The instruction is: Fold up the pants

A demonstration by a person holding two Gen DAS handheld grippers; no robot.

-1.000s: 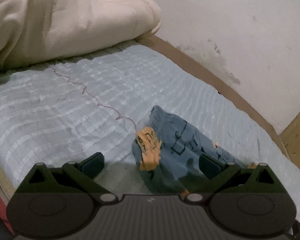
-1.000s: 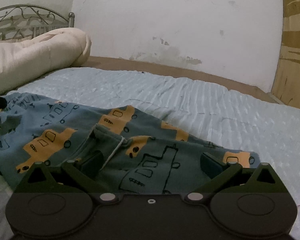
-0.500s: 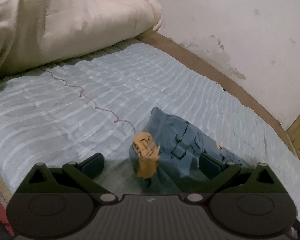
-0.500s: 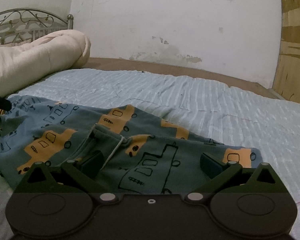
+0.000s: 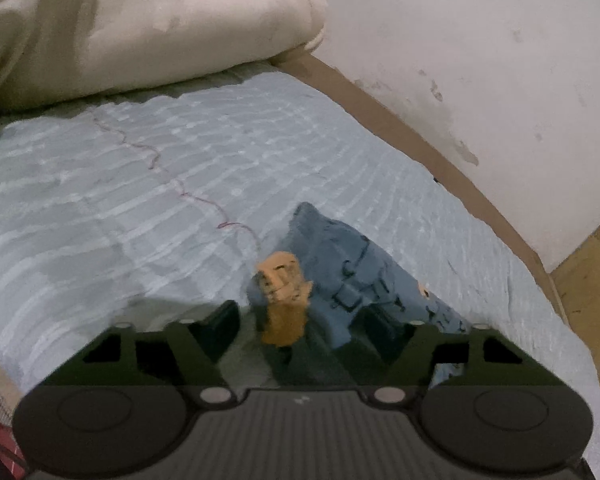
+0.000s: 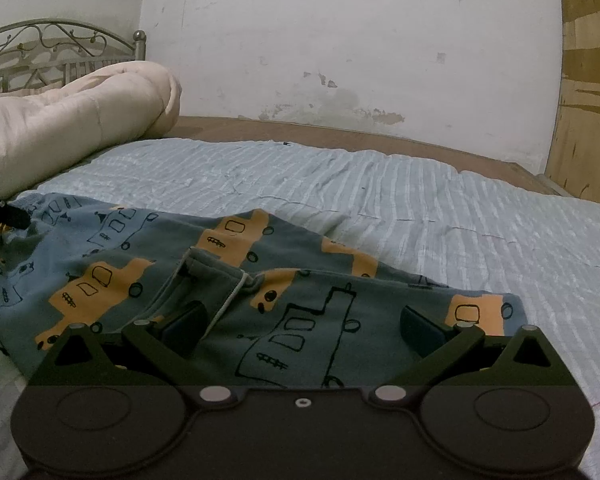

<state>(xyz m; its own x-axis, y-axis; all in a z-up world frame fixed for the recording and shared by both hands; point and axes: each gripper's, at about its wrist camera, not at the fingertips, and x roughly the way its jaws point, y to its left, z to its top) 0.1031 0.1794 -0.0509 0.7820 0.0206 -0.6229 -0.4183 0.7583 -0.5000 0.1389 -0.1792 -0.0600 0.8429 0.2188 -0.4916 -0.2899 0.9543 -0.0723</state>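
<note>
Left gripper (image 5: 298, 322): jaws apart, pants (image 5: 340, 276) bunched between | Right gripper (image 6: 302, 322): jaws apart above pants (image 6: 236, 280) | Risk: closing catches one layer only, fold skews.

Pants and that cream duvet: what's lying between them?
Only bare blue bedsheet separates the pants from the duvet, seen in the right wrist view.
</note>
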